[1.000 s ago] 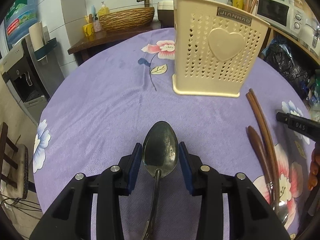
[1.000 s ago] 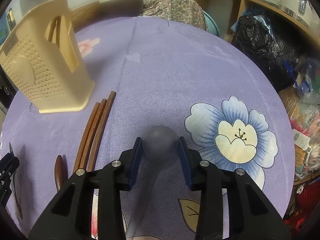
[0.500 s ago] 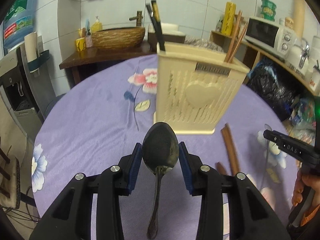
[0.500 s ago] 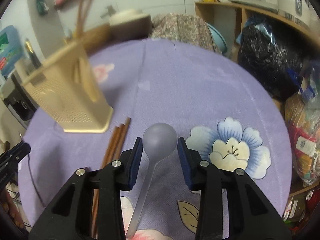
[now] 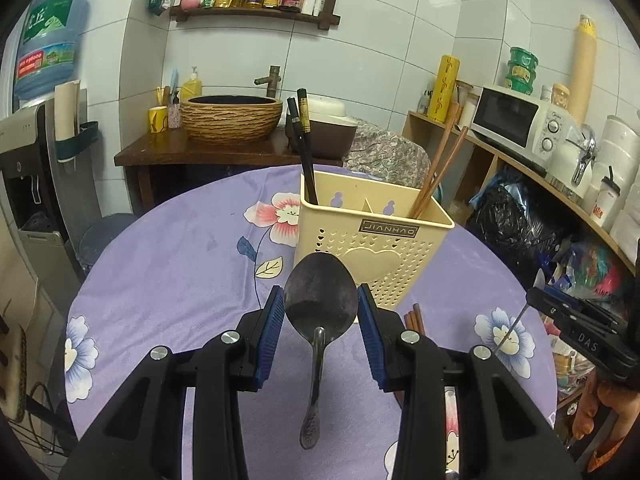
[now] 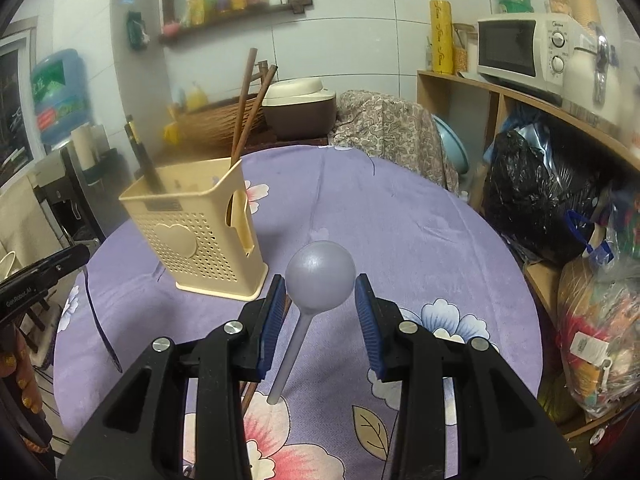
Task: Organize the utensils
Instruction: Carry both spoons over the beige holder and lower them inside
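My left gripper (image 5: pixel 320 320) is shut on a dark metal spoon (image 5: pixel 320 300) by its bowl, handle hanging down, lifted above the table. My right gripper (image 6: pixel 320 304) is shut on a grey plastic spoon (image 6: pixel 320 276) by its bowl, also lifted. A cream perforated utensil holder (image 5: pixel 376 248) stands upright on the purple tablecloth just beyond the left gripper; in the right wrist view the holder (image 6: pixel 192 236) stands to the left. It holds black chopsticks (image 5: pixel 302 136) and brown chopsticks (image 5: pixel 438 164). Brown chopsticks (image 5: pixel 414 320) lie on the cloth behind the left gripper's right finger.
The round table has a purple flowered cloth (image 5: pixel 180 264). A black bag (image 6: pixel 536 200) and shelf with a microwave (image 6: pixel 520 48) stand to the right. A wooden counter with a woven basin (image 5: pixel 230 118) and a rice cooker (image 5: pixel 328 128) lies behind the table.
Both grippers have risen off the table with their spoons and tilted up, so the holder's top and the back wall show. The holder looks farther away.
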The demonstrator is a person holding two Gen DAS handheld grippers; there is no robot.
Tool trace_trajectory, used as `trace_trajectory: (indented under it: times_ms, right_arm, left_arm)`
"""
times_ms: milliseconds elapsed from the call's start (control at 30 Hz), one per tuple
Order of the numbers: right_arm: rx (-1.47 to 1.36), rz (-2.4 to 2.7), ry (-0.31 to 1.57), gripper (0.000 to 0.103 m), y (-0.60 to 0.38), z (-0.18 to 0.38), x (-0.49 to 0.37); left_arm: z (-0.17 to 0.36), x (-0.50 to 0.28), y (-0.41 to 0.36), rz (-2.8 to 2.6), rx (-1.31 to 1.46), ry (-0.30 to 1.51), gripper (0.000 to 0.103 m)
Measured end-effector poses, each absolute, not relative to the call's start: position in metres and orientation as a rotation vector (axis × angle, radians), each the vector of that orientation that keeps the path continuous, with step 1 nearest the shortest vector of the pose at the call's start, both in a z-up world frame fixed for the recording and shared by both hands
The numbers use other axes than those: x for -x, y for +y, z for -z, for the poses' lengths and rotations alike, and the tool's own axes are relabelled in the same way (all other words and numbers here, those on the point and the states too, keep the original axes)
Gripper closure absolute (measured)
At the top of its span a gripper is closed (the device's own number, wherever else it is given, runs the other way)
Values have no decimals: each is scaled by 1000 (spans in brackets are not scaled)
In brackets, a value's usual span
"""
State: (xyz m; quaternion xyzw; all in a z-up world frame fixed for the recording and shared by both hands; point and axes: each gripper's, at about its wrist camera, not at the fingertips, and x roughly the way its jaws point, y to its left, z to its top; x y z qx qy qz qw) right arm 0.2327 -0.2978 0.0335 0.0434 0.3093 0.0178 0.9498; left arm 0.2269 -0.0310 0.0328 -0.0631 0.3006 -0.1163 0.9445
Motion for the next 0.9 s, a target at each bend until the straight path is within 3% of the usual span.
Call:
trace_trajectory:
  times_ms: [467,900]
  right_arm:
    - [-62,-96,591,66,-286,-59,-226]
    - [21,-138,293,66,-228,-174,-263]
  left_arm:
    - [-43,-228,-18,298,219,592,65]
    - [-156,-272,-22,296,274,307,65]
